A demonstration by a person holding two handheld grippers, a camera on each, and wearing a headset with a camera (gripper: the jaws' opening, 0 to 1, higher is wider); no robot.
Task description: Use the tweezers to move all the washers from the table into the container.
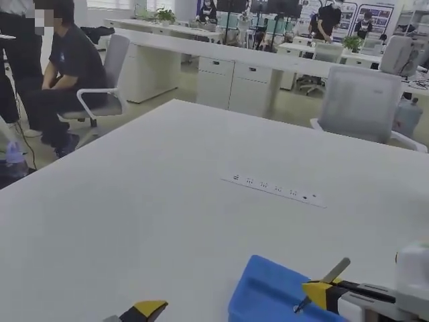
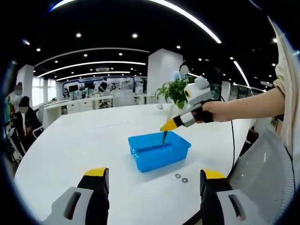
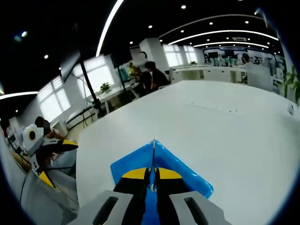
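Right gripper (image 3: 152,177), clamped on tweezers (image 3: 153,157), held tips over the container (image 2: 165,157); two washers (image 2: 178,176) lay just outside its near wall, toward the left gripper (image 2: 154,174), jaws apart.

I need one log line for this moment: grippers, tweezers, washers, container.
left gripper: open | right gripper: shut on tweezers | tip: over blue container | two washers: on table beside container
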